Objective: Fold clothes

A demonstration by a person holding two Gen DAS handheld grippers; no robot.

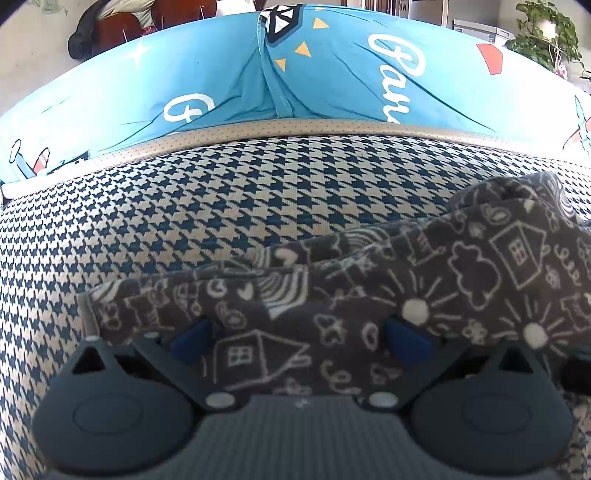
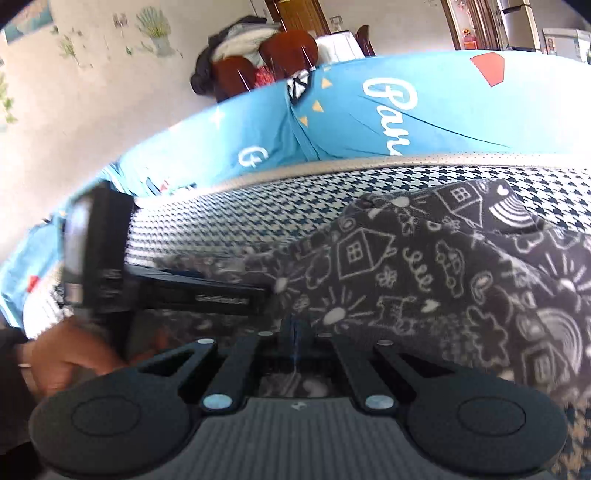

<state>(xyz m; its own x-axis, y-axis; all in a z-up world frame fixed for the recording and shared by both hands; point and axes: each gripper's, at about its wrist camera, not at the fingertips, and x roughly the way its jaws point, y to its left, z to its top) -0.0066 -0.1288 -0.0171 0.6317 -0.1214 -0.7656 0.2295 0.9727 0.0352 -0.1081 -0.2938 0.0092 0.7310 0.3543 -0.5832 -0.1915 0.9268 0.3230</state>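
Note:
A dark grey garment (image 1: 424, 266) printed with white houses, suns and clouds lies crumpled on a houndstooth cushion (image 1: 184, 203). My left gripper (image 1: 299, 339) is open. Its blue pads (image 1: 192, 339) stand wide apart with the garment's near edge lying between and partly over them. In the right wrist view the garment (image 2: 443, 277) spreads to the right. My right gripper (image 2: 295, 332) is shut on the garment's near edge, the blue pads pressed together under the fabric. The left gripper (image 2: 255, 291) reaches in from the left, held by a hand (image 2: 74, 362).
Beyond the cushion's beige piped edge (image 1: 295, 127) lies a bright blue printed sheet (image 1: 332, 74). Bare houndstooth surface extends to the left (image 1: 55, 258) and behind the garment. Chairs and dark clothes (image 2: 258, 62) stand by the far wall, and a plant (image 1: 546, 33) is at upper right.

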